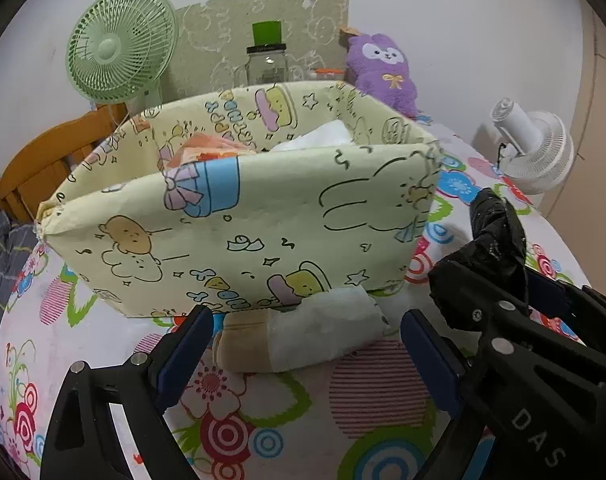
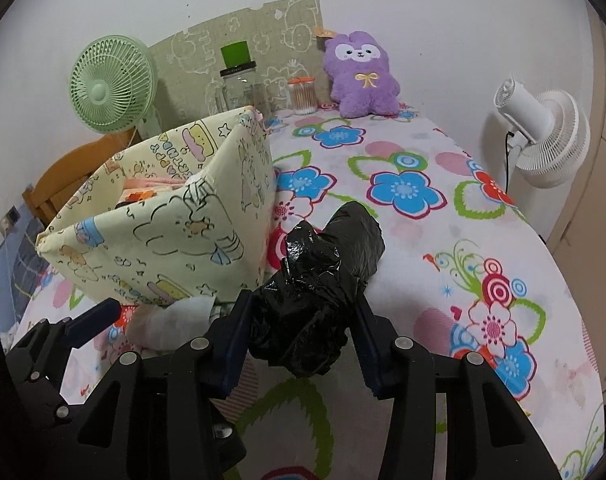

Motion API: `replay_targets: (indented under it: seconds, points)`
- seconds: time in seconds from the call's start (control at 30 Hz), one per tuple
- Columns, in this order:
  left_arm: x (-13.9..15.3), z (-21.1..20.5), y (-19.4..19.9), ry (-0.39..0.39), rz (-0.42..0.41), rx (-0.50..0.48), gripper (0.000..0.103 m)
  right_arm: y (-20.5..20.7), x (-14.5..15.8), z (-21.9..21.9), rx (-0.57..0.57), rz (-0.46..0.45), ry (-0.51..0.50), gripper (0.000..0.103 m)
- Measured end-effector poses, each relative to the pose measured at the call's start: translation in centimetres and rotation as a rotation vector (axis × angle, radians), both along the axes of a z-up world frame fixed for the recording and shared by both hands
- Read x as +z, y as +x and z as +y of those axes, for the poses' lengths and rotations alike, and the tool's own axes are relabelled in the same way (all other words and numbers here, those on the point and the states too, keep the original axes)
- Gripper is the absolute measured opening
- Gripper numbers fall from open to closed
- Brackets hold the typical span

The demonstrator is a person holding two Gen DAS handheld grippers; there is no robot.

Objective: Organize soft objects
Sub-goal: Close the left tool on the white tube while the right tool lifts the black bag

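Black crumpled bag (image 2: 323,280) fills my right gripper (image 2: 299,320), jaws clamped; left gripper (image 1: 307,344) gapes around a half-hidden pale roll (image 1: 303,336) beside the fabric bin (image 1: 239,216).

Green fan (image 2: 111,89), white fan (image 2: 543,136), jar (image 2: 239,84).

My left gripper (image 1: 307,344) sits spread wide around a rolled white-and-beige cloth (image 1: 303,340) lying just in front of the cartoon-print fabric bin (image 1: 239,216). Right of the bin, my right gripper (image 1: 503,292) clamps a crumpled black bag (image 1: 487,252).
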State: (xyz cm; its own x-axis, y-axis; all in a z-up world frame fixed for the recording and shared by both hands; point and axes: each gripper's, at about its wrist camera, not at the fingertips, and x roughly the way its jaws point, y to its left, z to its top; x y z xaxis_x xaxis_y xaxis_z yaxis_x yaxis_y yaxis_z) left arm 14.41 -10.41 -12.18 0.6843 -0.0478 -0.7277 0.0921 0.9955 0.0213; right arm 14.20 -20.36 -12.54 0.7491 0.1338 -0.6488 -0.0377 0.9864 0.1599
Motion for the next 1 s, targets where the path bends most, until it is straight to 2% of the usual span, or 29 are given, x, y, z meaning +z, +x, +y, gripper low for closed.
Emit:
replay_targets:
  seconds: [0.33, 0.53, 0.77, 1.0]
  points:
    - [-1.4, 0.5, 1.6, -0.040, 0.104, 0.009, 0.095, 1.3, -0.8, 0.2, 0.011, 0.030, 0.015, 0.050]
    - [-1.4, 0.3, 1.3, -0.033, 0.100, 0.006, 0.089, 1.7, -1.0, 0.5, 0.023, 0.044, 0.024, 0.050]
    - [-1.3, -0.2, 0.3, -0.028, 0.077, -0.032, 0.074, 1.4, -1.2, 0.9, 0.035, 0.053, 0.028, 0.050]
    - [-1.1, 0.1, -0.4, -0.035, 0.074, -0.043, 0.070, 0.5, -1.1, 1.2, 0.041, 0.056, 0.024, 0.050]
